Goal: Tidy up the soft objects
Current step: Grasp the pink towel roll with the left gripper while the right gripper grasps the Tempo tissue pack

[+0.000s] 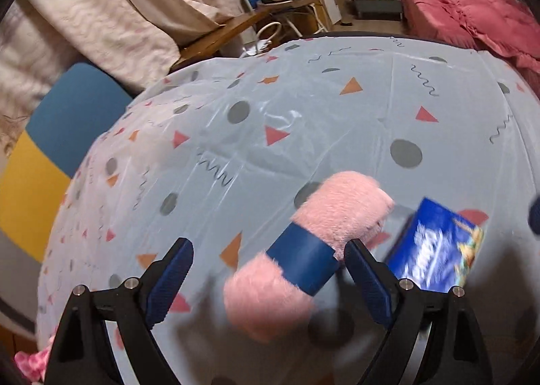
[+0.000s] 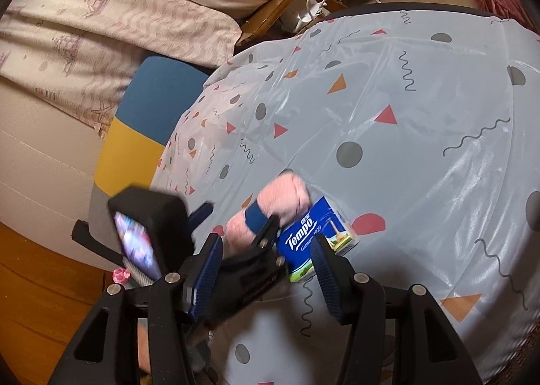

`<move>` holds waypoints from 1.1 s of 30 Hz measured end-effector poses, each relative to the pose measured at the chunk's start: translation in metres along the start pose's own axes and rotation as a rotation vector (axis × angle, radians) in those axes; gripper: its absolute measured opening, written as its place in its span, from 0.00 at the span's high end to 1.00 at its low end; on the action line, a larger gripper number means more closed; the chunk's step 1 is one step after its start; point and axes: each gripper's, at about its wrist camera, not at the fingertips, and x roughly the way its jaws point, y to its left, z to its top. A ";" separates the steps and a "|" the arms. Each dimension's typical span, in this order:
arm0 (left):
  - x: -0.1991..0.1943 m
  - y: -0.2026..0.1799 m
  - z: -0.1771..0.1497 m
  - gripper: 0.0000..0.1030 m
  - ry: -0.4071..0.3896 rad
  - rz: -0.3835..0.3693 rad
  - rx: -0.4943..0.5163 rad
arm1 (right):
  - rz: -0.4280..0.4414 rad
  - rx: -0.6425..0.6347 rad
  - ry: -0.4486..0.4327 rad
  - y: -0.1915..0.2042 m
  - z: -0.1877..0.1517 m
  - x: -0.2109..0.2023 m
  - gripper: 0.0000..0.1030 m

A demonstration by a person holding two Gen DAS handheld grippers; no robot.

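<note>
A fluffy pink roll (image 1: 305, 250) with a blue band (image 1: 303, 262) around its middle lies on the desk (image 1: 303, 115), which has a pale cloth with dots, triangles and squiggles. The left gripper (image 1: 266, 287) sits low over the desk with its jaws wide apart. The roll lies between them, close to the right-hand jaw, but they are not squeezing it. Just beside the roll sits a blue pack of tissues (image 2: 315, 238). The two look like they touch. The right gripper (image 2: 266, 270) hangs near the pack with its jaws wide apart too, holding nothing. Its view shows the left gripper from behind. A blue and yellow seat (image 2: 141, 125) stands beside the desk, near a bed (image 2: 84, 14).
</note>
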 end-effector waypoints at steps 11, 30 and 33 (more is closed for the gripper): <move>-0.010 0.006 -0.032 0.61 0.044 -0.145 -0.285 | -0.008 0.004 -0.005 -0.002 0.000 0.000 0.46; -0.153 -0.052 -0.202 0.63 0.099 0.008 -0.532 | -0.210 -0.030 0.126 -0.001 -0.003 0.032 0.40; -0.162 -0.059 -0.210 0.63 0.088 0.009 -0.539 | -0.284 -0.045 0.209 0.000 -0.002 0.056 0.40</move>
